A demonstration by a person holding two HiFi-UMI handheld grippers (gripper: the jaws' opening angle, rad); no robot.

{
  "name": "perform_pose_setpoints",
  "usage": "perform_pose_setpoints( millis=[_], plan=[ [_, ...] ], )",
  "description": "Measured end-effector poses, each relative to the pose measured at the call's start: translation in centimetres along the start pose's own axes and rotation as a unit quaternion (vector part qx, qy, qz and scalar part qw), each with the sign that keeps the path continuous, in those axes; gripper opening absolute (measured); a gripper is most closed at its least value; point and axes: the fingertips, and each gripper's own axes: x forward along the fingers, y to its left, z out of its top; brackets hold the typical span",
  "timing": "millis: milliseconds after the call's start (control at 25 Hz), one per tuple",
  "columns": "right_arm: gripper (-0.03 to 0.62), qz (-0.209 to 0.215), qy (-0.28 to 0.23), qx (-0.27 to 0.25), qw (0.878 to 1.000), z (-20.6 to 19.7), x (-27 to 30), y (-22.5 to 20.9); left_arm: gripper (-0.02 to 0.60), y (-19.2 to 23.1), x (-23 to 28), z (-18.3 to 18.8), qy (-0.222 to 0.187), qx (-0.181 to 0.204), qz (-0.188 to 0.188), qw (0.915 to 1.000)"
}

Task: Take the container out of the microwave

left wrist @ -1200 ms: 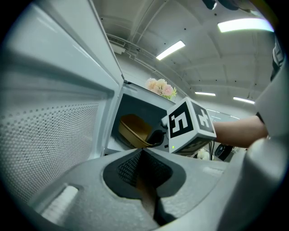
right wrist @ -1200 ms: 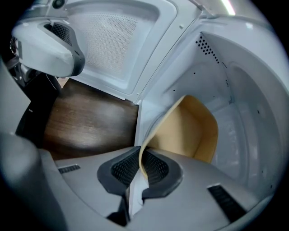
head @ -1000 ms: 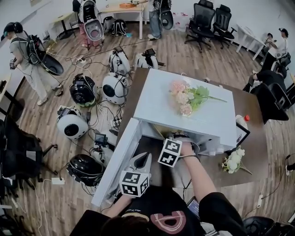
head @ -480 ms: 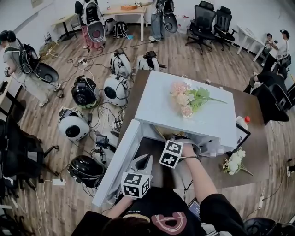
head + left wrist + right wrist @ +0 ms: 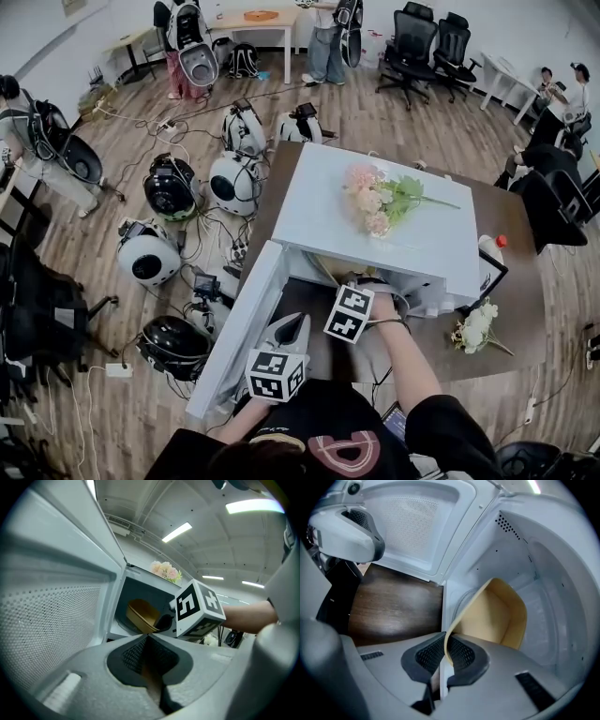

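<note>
A white microwave [image 5: 319, 216] stands on a brown table [image 5: 511, 216], its door [image 5: 234, 328] swung open to the left. Inside, a tan container [image 5: 497, 613] sits tilted, also seen past the door in the left gripper view [image 5: 140, 615]. My right gripper [image 5: 444, 651] reaches into the cavity and is shut on the container's near rim, which runs between its dark pads. In the head view its marker cube [image 5: 349, 312] shows at the opening. My left gripper [image 5: 147, 637] hovers in front of the open door, shut, with nothing in it.
A bunch of pink flowers [image 5: 380, 199] lies on the microwave's top. White flowers [image 5: 476, 326] and a red-capped bottle [image 5: 492, 248] are on the table to the right. Helmet-like devices [image 5: 169, 183] and cables litter the floor at the left; people stand farther back.
Both grippers and the container stay where they were. Only the people in the background have shifted.
</note>
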Motion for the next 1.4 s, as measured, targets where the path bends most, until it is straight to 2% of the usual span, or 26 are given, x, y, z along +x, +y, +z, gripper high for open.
perform_pose_setpoints(
  millis=[880, 1400],
  plan=[
    [0.023, 0.000, 0.007, -0.002, 1.000, -0.3, -2.2, 1.3, 0.009, -0.3, -1.0, -0.2, -0.009, 0.001, 0.000, 1.0000],
    [0.023, -0.004, 0.013, 0.016, 1.000, -0.8, -3.5, 2.3, 0.009, -1.2, -2.1, -0.6, -0.008, 0.005, -0.016, 0.9998]
  ],
)
